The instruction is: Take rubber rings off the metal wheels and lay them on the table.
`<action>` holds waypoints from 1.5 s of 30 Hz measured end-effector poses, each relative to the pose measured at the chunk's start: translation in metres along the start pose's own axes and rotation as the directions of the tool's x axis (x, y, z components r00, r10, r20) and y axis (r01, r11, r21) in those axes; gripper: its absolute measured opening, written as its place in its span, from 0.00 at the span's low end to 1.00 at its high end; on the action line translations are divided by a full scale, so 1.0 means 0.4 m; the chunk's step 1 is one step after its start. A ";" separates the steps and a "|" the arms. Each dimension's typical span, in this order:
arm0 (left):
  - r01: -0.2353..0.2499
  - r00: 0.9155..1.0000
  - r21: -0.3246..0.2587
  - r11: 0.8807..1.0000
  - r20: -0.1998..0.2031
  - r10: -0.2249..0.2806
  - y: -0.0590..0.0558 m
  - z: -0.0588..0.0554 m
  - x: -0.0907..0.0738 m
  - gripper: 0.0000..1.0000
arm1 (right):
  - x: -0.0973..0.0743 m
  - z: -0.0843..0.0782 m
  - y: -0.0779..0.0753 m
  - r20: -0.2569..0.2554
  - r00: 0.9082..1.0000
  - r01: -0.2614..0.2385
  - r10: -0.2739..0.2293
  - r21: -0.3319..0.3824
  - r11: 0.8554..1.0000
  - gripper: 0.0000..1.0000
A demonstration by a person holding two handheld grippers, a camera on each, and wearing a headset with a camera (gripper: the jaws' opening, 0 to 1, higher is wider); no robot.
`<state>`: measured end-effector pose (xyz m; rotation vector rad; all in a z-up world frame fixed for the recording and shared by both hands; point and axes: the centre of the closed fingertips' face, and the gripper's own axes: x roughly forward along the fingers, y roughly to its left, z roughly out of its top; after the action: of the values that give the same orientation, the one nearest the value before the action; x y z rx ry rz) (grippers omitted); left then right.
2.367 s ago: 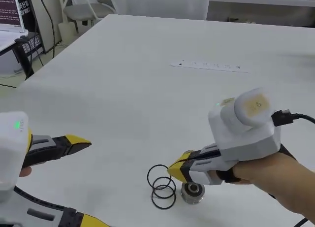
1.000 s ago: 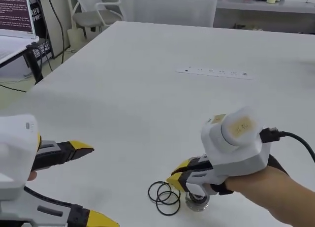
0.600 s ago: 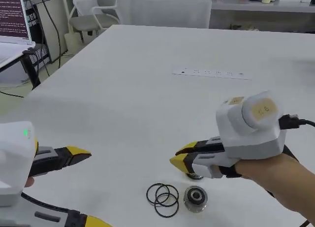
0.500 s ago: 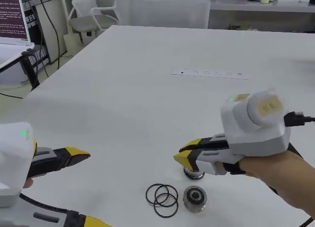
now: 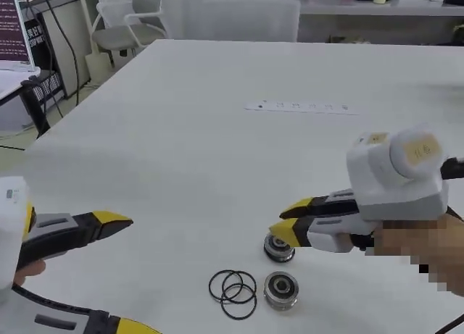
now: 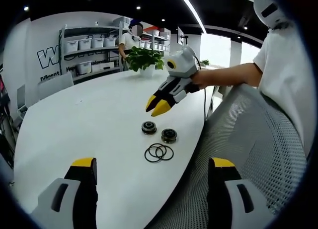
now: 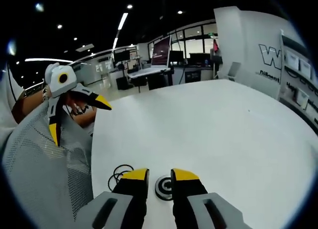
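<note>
Right claw (image 5: pixel 283 221) now at farther round metal wheel (image 5: pixel 279 248)

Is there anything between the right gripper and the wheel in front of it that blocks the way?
Nothing visible does. The wheel lies on the table just ahead of the right gripper, in line with the gap between its open jaws. The second wheel and the loose rings lie off to the side.

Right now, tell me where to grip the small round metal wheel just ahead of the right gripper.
Grip the small round metal wheel across its outer rim, coming down from above with the right gripper. It lies flat on the white table, so its opposite sides probably give the jaws the best hold.
</note>
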<state>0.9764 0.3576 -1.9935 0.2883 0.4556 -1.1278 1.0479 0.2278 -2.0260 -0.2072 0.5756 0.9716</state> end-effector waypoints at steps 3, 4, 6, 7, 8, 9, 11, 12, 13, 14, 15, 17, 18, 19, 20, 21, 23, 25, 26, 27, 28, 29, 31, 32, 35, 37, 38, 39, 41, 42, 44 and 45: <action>0.016 1.000 0.018 1.000 0.015 -0.016 -0.009 0.019 -0.004 0.94 | -0.003 -0.009 -0.004 0.000 1.000 -0.008 0.008 0.004 1.000 0.19; 0.022 1.000 0.021 1.000 0.017 -0.023 -0.012 0.023 -0.004 0.94 | -0.004 -0.014 -0.006 -0.001 1.000 -0.010 0.010 0.012 1.000 0.20; 0.030 0.999 0.035 0.999 0.025 -0.031 -0.015 0.038 -0.005 0.95 | -0.004 -0.023 -0.010 -0.008 1.000 -0.009 0.009 0.018 1.000 0.22; 0.032 0.999 0.042 0.999 0.029 -0.033 -0.016 0.045 -0.005 0.95 | -0.005 -0.030 -0.012 -0.015 1.000 -0.006 0.007 0.024 1.000 0.22; 0.035 0.999 0.051 0.998 0.035 -0.037 -0.016 0.057 -0.005 0.95 | -0.005 -0.034 -0.013 -0.018 1.000 -0.006 0.006 0.026 1.000 0.23; 0.035 0.998 0.057 0.998 0.043 -0.038 -0.014 0.070 -0.005 0.95 | -0.005 -0.036 -0.014 -0.019 1.000 -0.006 0.006 0.027 1.000 0.23; 0.035 0.998 0.069 0.997 0.052 -0.039 -0.011 0.087 -0.005 0.95 | -0.005 -0.049 -0.019 -0.035 0.999 -0.004 0.005 0.029 1.000 0.26; 0.037 0.998 0.078 0.996 0.053 -0.041 -0.009 0.097 -0.004 0.95 | -0.004 -0.056 -0.019 -0.044 0.999 -0.003 0.005 0.026 1.000 0.27; 0.037 0.998 0.084 0.996 0.051 -0.041 -0.007 0.103 -0.003 0.95 | -0.001 -0.067 -0.023 -0.057 0.998 -0.003 0.004 0.018 1.000 0.28; 0.038 0.998 0.094 0.995 0.044 -0.042 -0.006 0.108 -0.001 0.96 | -0.001 -0.075 -0.024 -0.068 0.998 -0.005 0.006 0.010 1.000 0.30; 0.040 0.998 0.107 0.993 0.038 -0.044 -0.005 0.112 0.001 0.96 | 0.000 -0.084 -0.026 -0.082 0.997 -0.001 0.002 0.008 1.000 0.31; 0.045 0.998 0.139 0.989 0.030 -0.050 -0.005 0.128 0.006 0.96 | 0.001 -0.091 -0.031 -0.091 0.996 0.000 0.001 0.010 1.000 0.32; 0.052 0.998 0.152 0.987 0.027 -0.057 -0.006 0.138 0.009 0.96 | 0.000 -0.093 -0.032 -0.092 0.996 0.001 0.000 0.012 1.000 0.32; 0.055 0.998 0.161 0.985 0.027 -0.060 -0.006 0.145 0.012 0.96 | 0.001 -0.096 -0.033 -0.094 0.996 0.001 0.001 0.016 1.000 0.33; 0.059 0.998 0.174 0.983 0.027 -0.065 -0.005 0.155 0.017 0.96 | 0.001 -0.098 -0.034 -0.096 0.995 0.001 0.001 0.019 1.000 0.34; 0.061 0.997 0.181 0.982 0.027 -0.067 -0.004 0.161 0.021 0.96 | 0.001 -0.100 -0.035 -0.098 0.995 0.002 0.000 0.019 1.000 0.35; 0.069 0.997 0.188 0.980 0.028 -0.075 0.001 0.172 0.029 0.95 | 0.002 -0.110 -0.038 -0.111 0.994 0.007 -0.005 0.016 1.000 0.35; 0.078 0.996 0.187 0.979 0.035 -0.086 0.006 0.182 0.039 0.94 | 0.004 -0.114 -0.040 -0.115 0.993 0.012 -0.011 0.005 1.000 0.36; 0.079 0.995 0.188 0.979 0.037 -0.088 0.008 0.187 0.044 0.94 | 0.005 -0.116 -0.041 -0.116 0.993 0.013 -0.013 -0.002 1.000 0.36; 0.084 0.995 0.191 0.978 0.036 -0.092 0.009 0.191 0.050 0.94 | 0.006 -0.118 -0.040 -0.118 0.993 0.013 -0.014 -0.004 1.000 0.36; 0.088 0.995 0.194 0.977 0.034 -0.096 0.010 0.196 0.057 0.94 | 0.010 -0.124 -0.039 -0.128 0.992 0.012 -0.014 -0.009 1.000 0.36; 0.096 0.994 0.206 0.974 0.031 -0.104 0.011 0.203 0.066 0.94 | 0.013 -0.127 -0.038 -0.133 0.991 0.010 -0.012 -0.012 1.000 0.37; 0.107 0.993 0.222 0.969 0.028 -0.116 0.011 0.213 0.079 0.93 | 0.017 -0.130 -0.035 -0.137 0.991 0.006 -0.008 -0.018 1.000 0.37; 0.117 0.992 0.231 0.966 0.029 -0.127 0.011 0.222 0.088 0.92 | 0.019 -0.131 -0.034 -0.140 0.990 0.004 -0.007 -0.019 1.000 0.36; 0.137 0.988 0.247 0.959 0.033 -0.150 0.013 0.241 0.112 0.88 | 0.022 -0.136 -0.033 -0.149 0.989 0.005 -0.008 -0.023 1.000 0.36; 0.137 0.988 0.267 0.954 0.038 -0.153 0.019 0.254 0.130 0.85 | 0.022 -0.141 -0.034 -0.155 0.988 0.008 -0.011 -0.025 1.000 0.35; 0.136 0.987 0.275 0.952 0.040 -0.153 0.023 0.261 0.139 0.83 | 0.023 -0.143 -0.035 -0.156 0.988 0.010 -0.014 -0.025 1.000 0.35; 0.136 0.987 0.277 0.951 0.042 -0.153 0.024 0.264 0.143 0.81 | 0.023 -0.144 -0.037 -0.158 0.987 0.014 -0.018 -0.025 1.000 0.35; 0.137 0.985 0.279 0.951 0.066 -0.161 0.026 0.280 0.157 0.78 | 0.024 -0.147 -0.040 -0.159 0.987 0.021 -0.024 -0.021 1.000 0.33; 0.139 0.984 0.279 0.950 0.073 -0.165 0.027 0.287 0.165 0.78 | 0.024 -0.147 -0.041 -0.158 0.987 0.022 -0.025 -0.020 1.000 0.33; 0.143 0.982 0.289 0.947 0.076 -0.171 0.029 0.292 0.181 0.75 | 0.024 -0.146 -0.042 -0.154 0.988 0.026 -0.028 -0.015 1.000 0.33; 0.142 0.982 0.295 0.945 0.077 -0.171 0.030 0.293 0.188 0.73 | 0.025 -0.144 -0.043 -0.150 0.988 0.027 -0.028 -0.011 1.000 0.32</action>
<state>1.0378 0.2504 -1.9278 0.4537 0.2246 -1.3611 1.0452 0.2014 -2.0808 -0.2973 0.7052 0.9369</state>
